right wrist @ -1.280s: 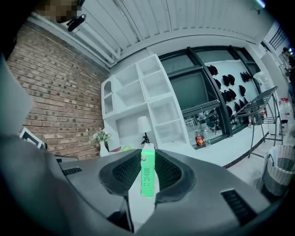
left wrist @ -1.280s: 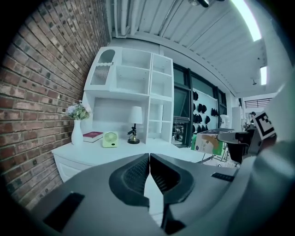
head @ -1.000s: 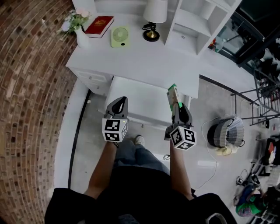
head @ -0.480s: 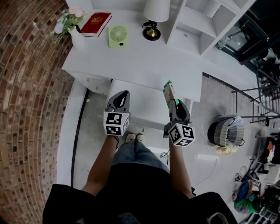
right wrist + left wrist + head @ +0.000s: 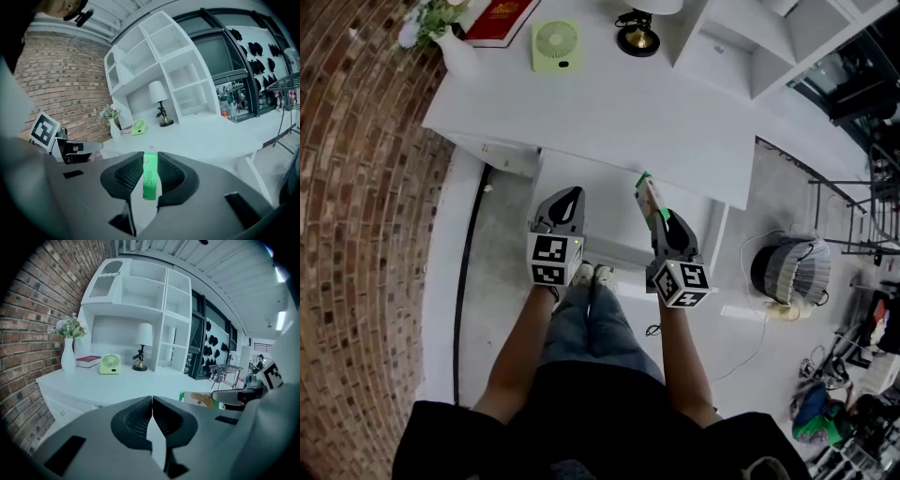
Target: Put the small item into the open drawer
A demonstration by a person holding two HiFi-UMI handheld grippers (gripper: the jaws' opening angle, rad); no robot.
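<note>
1. The right gripper [image 5: 663, 219] is clamped on a small flat packet with a green edge and tan print [image 5: 647, 192]. In the right gripper view its ribbed black pads [image 5: 171, 176] stand narrowly apart, with the packet's green edge [image 5: 150, 180] pinched between them.
2. From those jaws the packet sticks out toward 11 o'clock in the head view. It shows over the right part of the white open drawer [image 5: 605, 208]. How high it is above the drawer floor I cannot tell.
3. The left gripper [image 5: 568, 194] has its jaws pressed together with nothing between them; the left gripper view shows the pads meeting [image 5: 152, 399]. It sits at 9 o'clock of the right gripper, over the drawer's left part.
4. The drawer juts out from under the white desk [image 5: 609, 117], toward the person's shoes [image 5: 591, 275].
5. On the desk top, at 12 o'clock of the left gripper, lies a lime-green round-grilled desk fan [image 5: 555, 45]. A red book [image 5: 502, 13] and a white vase of flowers [image 5: 455, 52] are at its 9 to 10 o'clock, and a black-and-brass lamp base [image 5: 639, 37] is at its 3 o'clock.
6. A white shelf unit [image 5: 750, 47] stands at the desk's 2 o'clock corner.
</note>
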